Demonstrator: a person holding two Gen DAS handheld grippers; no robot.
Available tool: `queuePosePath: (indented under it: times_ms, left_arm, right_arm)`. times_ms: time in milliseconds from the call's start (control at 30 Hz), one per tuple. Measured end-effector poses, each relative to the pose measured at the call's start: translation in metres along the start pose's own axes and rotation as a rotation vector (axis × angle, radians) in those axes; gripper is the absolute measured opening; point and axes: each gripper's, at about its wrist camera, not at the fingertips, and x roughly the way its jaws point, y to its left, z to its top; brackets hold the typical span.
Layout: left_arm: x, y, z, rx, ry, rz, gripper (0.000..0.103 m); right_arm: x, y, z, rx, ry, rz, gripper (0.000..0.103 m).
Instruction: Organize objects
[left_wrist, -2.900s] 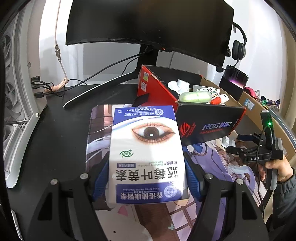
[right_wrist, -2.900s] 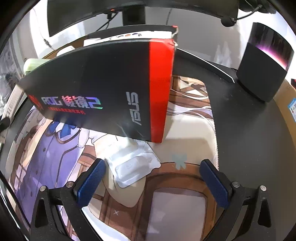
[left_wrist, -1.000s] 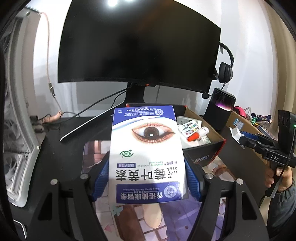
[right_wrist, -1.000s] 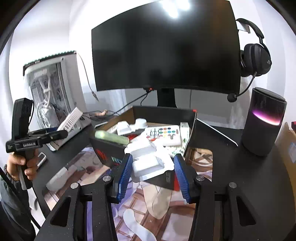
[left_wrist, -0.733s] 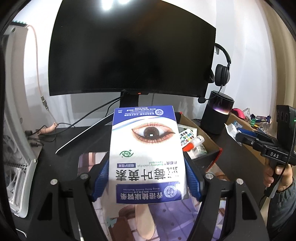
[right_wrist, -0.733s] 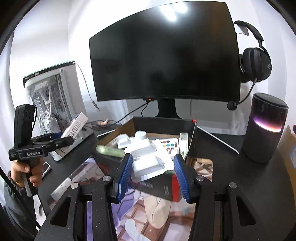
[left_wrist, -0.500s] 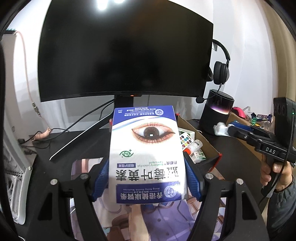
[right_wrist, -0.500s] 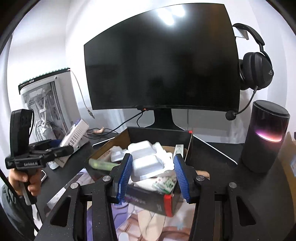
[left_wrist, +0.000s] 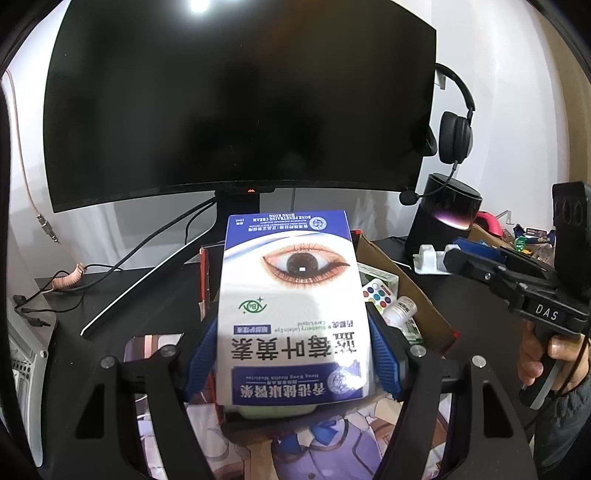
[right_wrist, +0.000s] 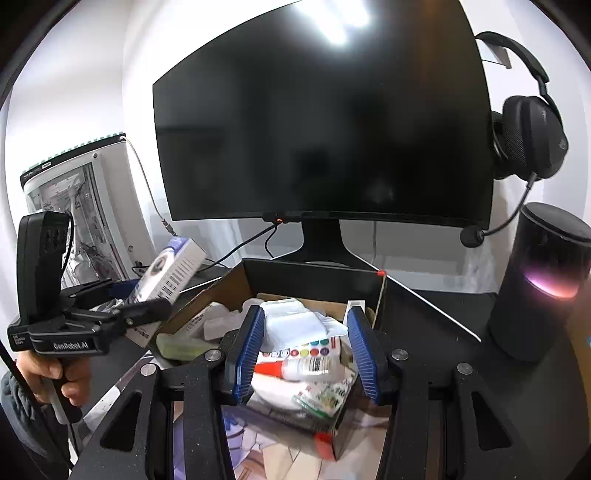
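My left gripper (left_wrist: 291, 325) is shut on a blue and white eye-care box (left_wrist: 291, 295) with an eye printed on it, held above the near left corner of the open black and red cardboard box (left_wrist: 410, 288). My right gripper (right_wrist: 306, 314) is shut on a white plastic blister tray (right_wrist: 295, 321) over the cardboard box (right_wrist: 314, 280). Inside lie a colour-dot card (right_wrist: 306, 350), a white bottle with a red cap (right_wrist: 299, 367) and a pale green item (right_wrist: 181, 347). Each view shows the other gripper: right (left_wrist: 448, 254), left (right_wrist: 140, 299).
A large dark monitor (right_wrist: 325, 129) stands behind the cardboard box, with a headset (right_wrist: 524, 140) hung at its right. A black speaker (right_wrist: 543, 280) is to the right and a white computer case (right_wrist: 81, 206) to the left. Cables (left_wrist: 66, 280) lie on the black desk, and a printed mat (left_wrist: 295, 454) lies under the box.
Both grippers have moved in over the cardboard box, each carrying its object. The box now lies under the blister tray and partly behind the eye-care box. Neither grip has changed.
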Motion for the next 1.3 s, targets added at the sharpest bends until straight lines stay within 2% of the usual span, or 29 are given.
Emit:
queuePosePath:
  times_ms: [567, 1300]
  left_arm:
    - [0.041, -0.002, 0.001, 0.012, 0.036, 0.025, 0.072]
    - [0.067, -0.007, -0.003, 0.027, 0.08, 0.021, 0.072]
  right_arm:
    - [0.043, -0.009, 0.021, 0.009, 0.041, -0.014, 0.047]
    - [0.082, -0.015, 0.013, 0.013, 0.11, -0.021, 0.047]
